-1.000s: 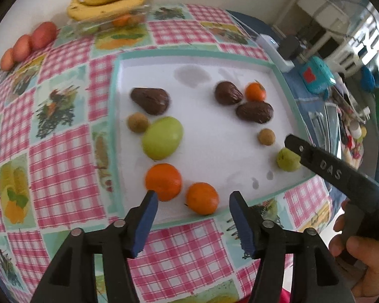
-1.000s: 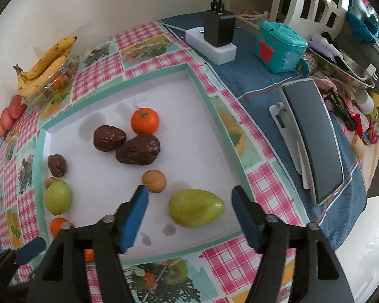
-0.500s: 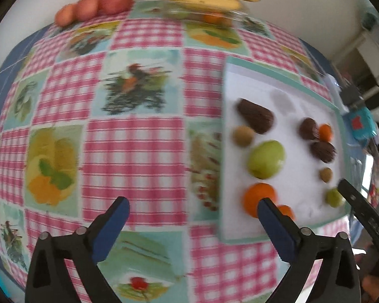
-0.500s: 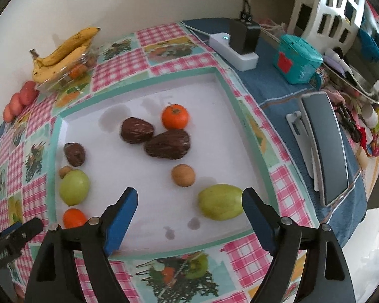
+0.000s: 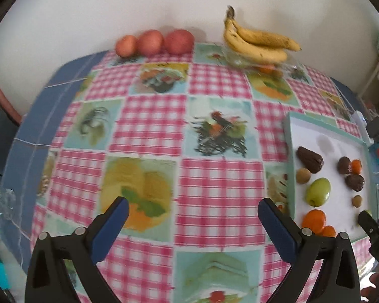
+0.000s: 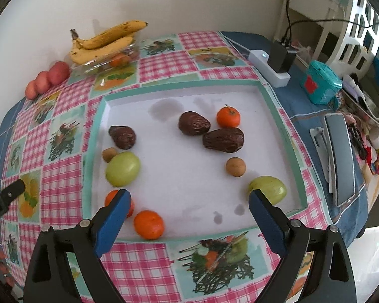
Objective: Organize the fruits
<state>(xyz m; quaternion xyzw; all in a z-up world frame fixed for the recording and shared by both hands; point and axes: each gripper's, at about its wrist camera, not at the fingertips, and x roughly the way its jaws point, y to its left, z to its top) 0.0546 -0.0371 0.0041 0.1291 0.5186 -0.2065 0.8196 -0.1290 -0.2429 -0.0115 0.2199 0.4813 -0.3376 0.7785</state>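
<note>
both tongs gape wide, gripping nothing. the left gripper (image 5: 193, 213) hovers over bare checked tablecloth (image 5: 149, 126), the white tray (image 5: 289, 151) off to its right. the right gripper (image 6: 189, 207) hangs above the tray's near edge, a mandarin (image 6: 149, 224) between its fingers, a green guava (image 6: 269, 189) by the right one, dark avocados (image 6: 223, 140) beyond.

A pink-checked oilcloth with printed fruit panels (image 6: 164, 60) is spread over a blue-covered table (image 6: 298, 106). On the blue cover, a white power strip (image 6: 269, 72) is seen with a black adapter (image 6: 281, 56) plugged in — a teal box with a red label (image 6: 321, 84) just beside it. A dark flat device on a white stand (image 6: 339, 156) is set near the table's edge.
</note>
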